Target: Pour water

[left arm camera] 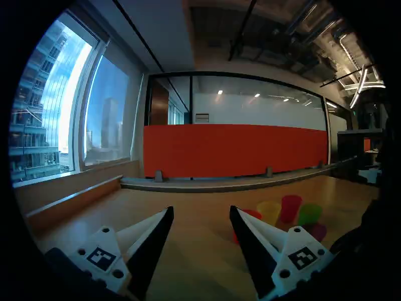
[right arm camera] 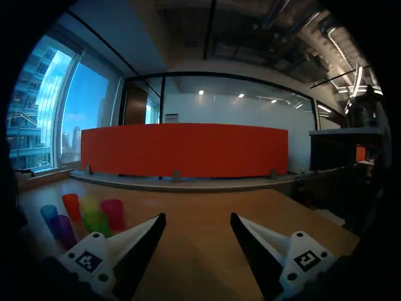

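Note:
Several coloured plastic cups stand in a cluster on the wooden table. In the left gripper view the yellow cup, pink cup, green cup, a purple cup and a red cup sit just right of my left gripper, which is open and holds nothing. In the right gripper view the red cup, green cup, pink cup, blue cup and purple cup stand left of my right gripper, also open with nothing between its fingers.
The wooden table ends at a low orange partition at the back. Large windows run along the left wall. Dark furniture stands to the right of the table.

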